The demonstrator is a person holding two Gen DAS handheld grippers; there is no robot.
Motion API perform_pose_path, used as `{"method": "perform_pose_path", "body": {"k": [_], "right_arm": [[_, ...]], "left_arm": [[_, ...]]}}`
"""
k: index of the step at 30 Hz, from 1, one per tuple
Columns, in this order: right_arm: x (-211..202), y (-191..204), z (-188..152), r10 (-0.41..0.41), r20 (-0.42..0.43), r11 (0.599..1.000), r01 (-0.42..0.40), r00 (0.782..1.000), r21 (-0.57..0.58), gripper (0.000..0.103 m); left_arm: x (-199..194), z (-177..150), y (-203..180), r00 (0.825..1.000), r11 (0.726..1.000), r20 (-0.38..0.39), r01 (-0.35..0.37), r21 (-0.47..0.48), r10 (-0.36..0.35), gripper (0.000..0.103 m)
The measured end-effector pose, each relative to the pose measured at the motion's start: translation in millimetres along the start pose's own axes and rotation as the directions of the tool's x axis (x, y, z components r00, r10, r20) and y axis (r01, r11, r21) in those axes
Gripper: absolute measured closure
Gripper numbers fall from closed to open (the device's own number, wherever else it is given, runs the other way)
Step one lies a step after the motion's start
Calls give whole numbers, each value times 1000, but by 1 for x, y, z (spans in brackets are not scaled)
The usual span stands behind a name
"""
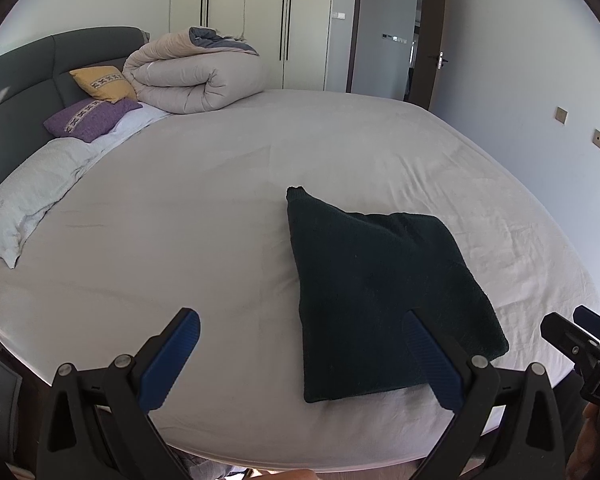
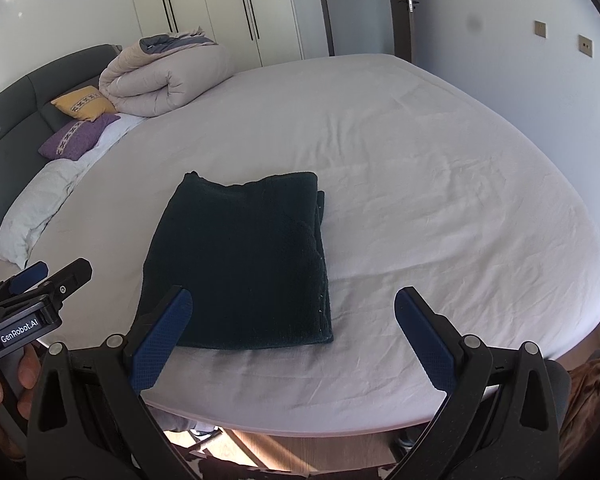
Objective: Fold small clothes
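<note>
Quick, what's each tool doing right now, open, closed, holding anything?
Left tool: open, holding nothing, above the near edge of the dark folded garment.
Right tool: open, holding nothing.

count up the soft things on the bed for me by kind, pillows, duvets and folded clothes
Pillows: 3, yellow, purple, white
Duvets: 1, rolled
Folded clothes: 1, dark garment
Total: 5
</note>
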State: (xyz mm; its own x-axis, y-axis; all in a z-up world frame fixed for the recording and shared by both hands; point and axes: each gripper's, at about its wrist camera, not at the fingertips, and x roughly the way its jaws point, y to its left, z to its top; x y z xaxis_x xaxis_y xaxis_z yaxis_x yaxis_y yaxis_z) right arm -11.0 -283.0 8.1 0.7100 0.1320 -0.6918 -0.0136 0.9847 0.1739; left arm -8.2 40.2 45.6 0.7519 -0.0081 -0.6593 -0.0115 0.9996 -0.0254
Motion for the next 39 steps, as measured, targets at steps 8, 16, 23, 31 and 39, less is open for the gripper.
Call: {"method": "perform_pose_path", "body": {"k": [8,16,23,31,39], "right_arm": [[7,3,-1,1,-15,1000,-1,1000,-4,0],[12,6,-2,0,-23,1000,-1,1000,-8,0],[12,8,-4,0,-25,1000,0,1000,-7,0],[12,8,-4,0,-25,1000,0,1000,-8,0],[13,8,-5,-1,-26,1000,0,1000,-7,0]], "left_arm": [[3,0,1,1000,1000,-6,5,-1,-5,0],[4,-3,1,1000,1000,-9,8,-1,-8,0],[5,-3,-1,1000,1000,-12,11,3,-11,0],[5,-3,-1,1000,1000,-12,11,3,-11,0],[6,-3,-1,1000,1000,-18,13,4,-13,0]]}}
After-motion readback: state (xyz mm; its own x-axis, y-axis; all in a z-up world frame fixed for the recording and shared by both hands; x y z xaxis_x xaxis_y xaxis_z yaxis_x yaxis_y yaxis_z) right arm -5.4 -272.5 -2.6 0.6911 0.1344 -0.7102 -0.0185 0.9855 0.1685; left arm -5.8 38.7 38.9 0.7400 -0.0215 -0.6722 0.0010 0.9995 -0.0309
